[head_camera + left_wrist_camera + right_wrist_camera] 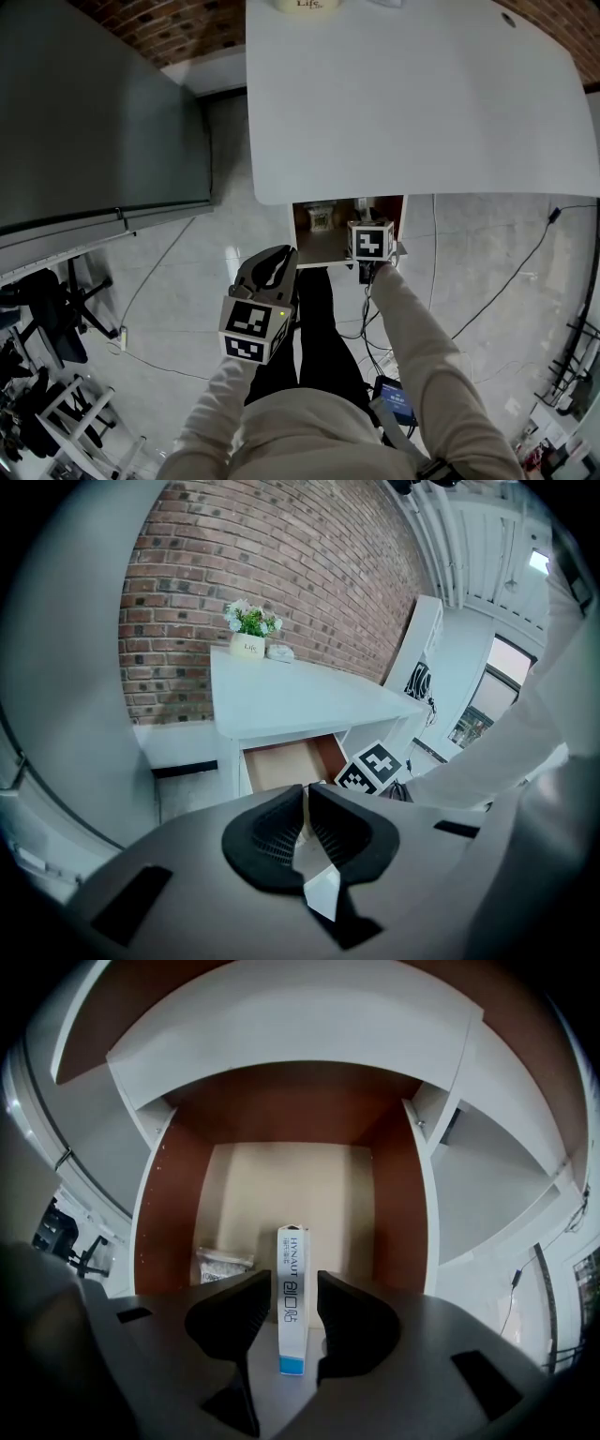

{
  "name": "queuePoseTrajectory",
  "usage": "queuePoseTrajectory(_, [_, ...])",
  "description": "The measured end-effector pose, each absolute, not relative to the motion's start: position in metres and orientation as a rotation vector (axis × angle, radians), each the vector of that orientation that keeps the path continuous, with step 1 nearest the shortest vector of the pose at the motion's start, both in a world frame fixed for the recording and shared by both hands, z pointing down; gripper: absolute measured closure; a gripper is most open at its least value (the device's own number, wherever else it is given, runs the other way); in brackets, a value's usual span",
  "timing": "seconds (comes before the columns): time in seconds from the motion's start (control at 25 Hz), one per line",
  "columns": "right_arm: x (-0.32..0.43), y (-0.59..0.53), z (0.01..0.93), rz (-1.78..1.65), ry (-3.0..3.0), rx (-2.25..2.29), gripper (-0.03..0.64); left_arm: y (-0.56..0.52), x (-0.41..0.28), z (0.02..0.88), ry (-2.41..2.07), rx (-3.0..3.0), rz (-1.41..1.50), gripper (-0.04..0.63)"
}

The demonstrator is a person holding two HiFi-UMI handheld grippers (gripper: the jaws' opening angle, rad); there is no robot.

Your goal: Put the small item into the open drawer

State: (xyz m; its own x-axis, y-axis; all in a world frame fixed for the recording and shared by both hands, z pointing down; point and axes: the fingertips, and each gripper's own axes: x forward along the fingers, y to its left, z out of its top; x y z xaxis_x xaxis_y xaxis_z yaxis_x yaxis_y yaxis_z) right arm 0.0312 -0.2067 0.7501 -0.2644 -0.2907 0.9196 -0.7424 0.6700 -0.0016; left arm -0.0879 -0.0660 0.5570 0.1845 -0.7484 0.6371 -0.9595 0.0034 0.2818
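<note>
A small white box with a blue end lies lengthwise in the open drawer, between the jaws of my right gripper. A narrow gap shows on each side of the box, so the pads do not press on it and the gripper is open. In the head view the right gripper reaches over the drawer under the white desk. My left gripper hangs back to the left, in front of the drawer. Its jaws are shut with nothing between them.
A crumpled clear bag lies at the drawer's left side. The white desk carries a potted plant against the brick wall. A dark cabinet stands at the left, and cables run over the floor.
</note>
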Motion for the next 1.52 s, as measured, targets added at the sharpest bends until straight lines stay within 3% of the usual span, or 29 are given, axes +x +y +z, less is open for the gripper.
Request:
queuePoseTrajectory(0.44, [0.042,-0.200,0.682,0.629,-1.963,0.953,0.445,-0.073,-0.082,0.541,-1.575,1.885,0.406,0.561])
queuePoseTrajectory(1.04, [0.046,-0.169,0.572,0.671,-2.162,1.098,0.522,-0.075,-0.086,0.517,-1.539,1.984,0.405,0.561])
queuePoseTrajectory(1.52, [0.048,-0.134,0.478,0.688,-2.365,1.176,0.540,-0.082,-0.074,0.489,-1.498,2.111,0.407,0.561])
